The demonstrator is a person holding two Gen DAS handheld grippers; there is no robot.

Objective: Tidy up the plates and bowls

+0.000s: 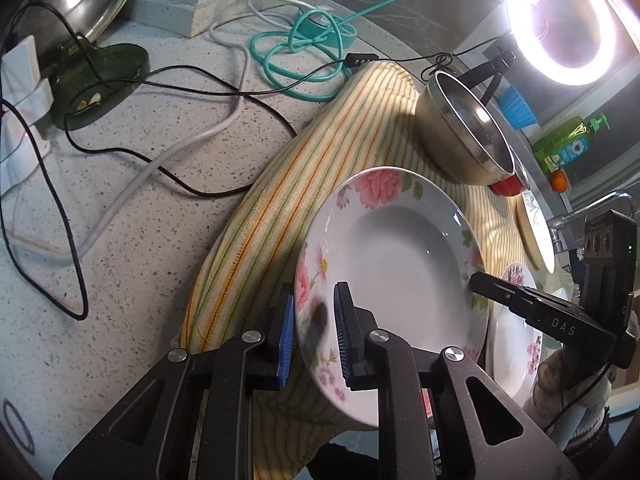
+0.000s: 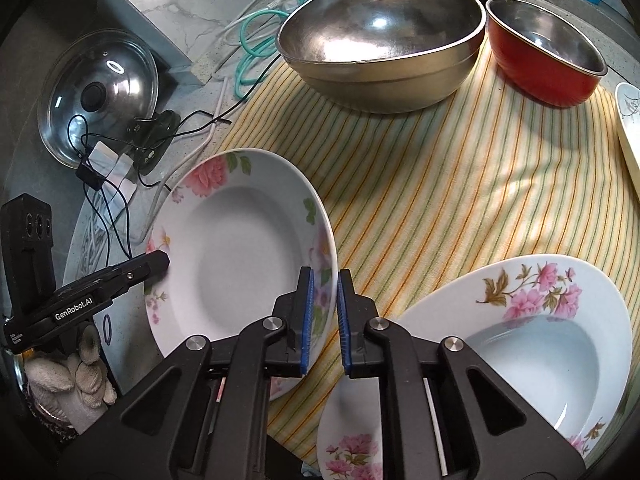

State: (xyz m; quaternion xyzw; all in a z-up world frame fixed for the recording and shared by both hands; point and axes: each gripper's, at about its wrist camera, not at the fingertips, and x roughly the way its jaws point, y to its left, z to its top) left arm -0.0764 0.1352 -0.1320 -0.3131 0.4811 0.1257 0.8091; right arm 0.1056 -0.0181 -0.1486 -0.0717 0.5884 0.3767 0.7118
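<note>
A white deep plate with pink flowers (image 1: 400, 256) is tilted over the striped cloth, held from both sides. My left gripper (image 1: 314, 294) is shut on its near rim, one blue pad on each face. My right gripper (image 2: 325, 278) is shut on the opposite rim of the same plate (image 2: 240, 256). Each gripper shows in the other's view: the right one (image 1: 480, 282) meets the plate's far edge and the left one (image 2: 160, 260) its left edge. A large steel bowl (image 2: 380, 40) and a red bowl (image 2: 548, 56) stand at the back of the cloth.
A second flowered deep plate (image 2: 528, 360) and a small flowered dish (image 2: 352, 432) lie on the striped cloth (image 2: 460, 184) near me, with a cream plate (image 2: 628, 132) at the right edge. Cables (image 1: 180, 120), a glass lid (image 2: 100, 92) and a ring light (image 1: 560, 20) surround the cloth.
</note>
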